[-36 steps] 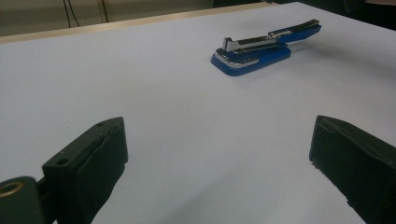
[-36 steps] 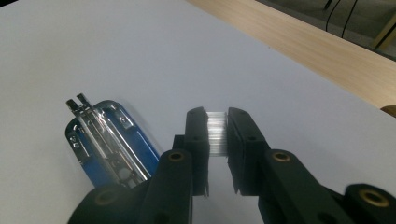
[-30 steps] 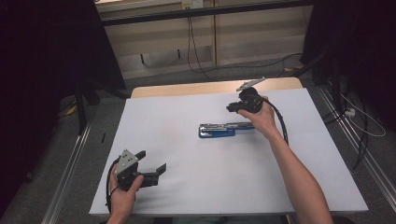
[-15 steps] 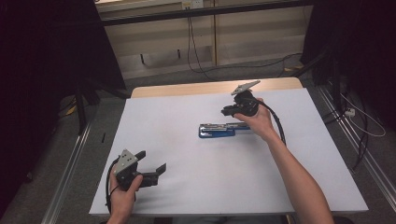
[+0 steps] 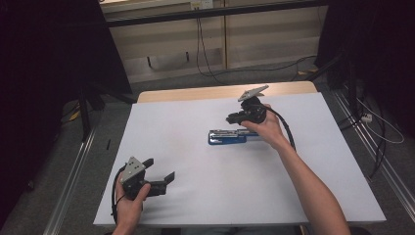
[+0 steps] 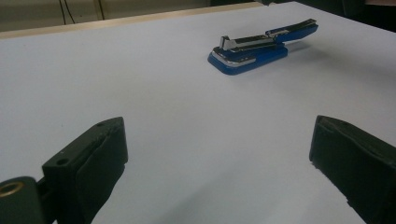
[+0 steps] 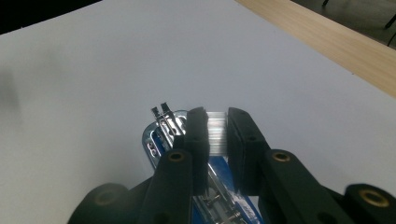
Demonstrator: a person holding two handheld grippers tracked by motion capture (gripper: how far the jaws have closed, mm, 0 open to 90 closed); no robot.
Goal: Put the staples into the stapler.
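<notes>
**Staples over an open stapler**

A blue stapler [image 5: 227,136] lies near the middle of the white table [image 5: 195,196], long axis running from 9 to 3 o'clock in the high view, its metal magazine exposed with the top arm swung back. The right gripper [image 7: 217,133] hovers just above the stapler's 3 o'clock end, jaws nearly closed on a short silvery strip of staples [image 7: 216,131], pinched across its narrow width. The left gripper [image 5: 159,174] rests well apart at about 7 o'clock from the stapler, jaws wide apart with nothing between them; in its own view the stapler [image 6: 261,46] sits off at 1 o'clock.

Handling, as a judgement: the strip of staples is light, thin and brittle along its glued joints, so a hard squeeze or a twist could snap it. The side grip looks right, leaving the open legs free to drop over the magazine rail. The stapler itself is stiff, moderately heavy, with smooth plastic and chrome that may skid on the slick surface. If it needs steadying, the broad blue base near the 9 o'clock end seems the safest hold.
</notes>
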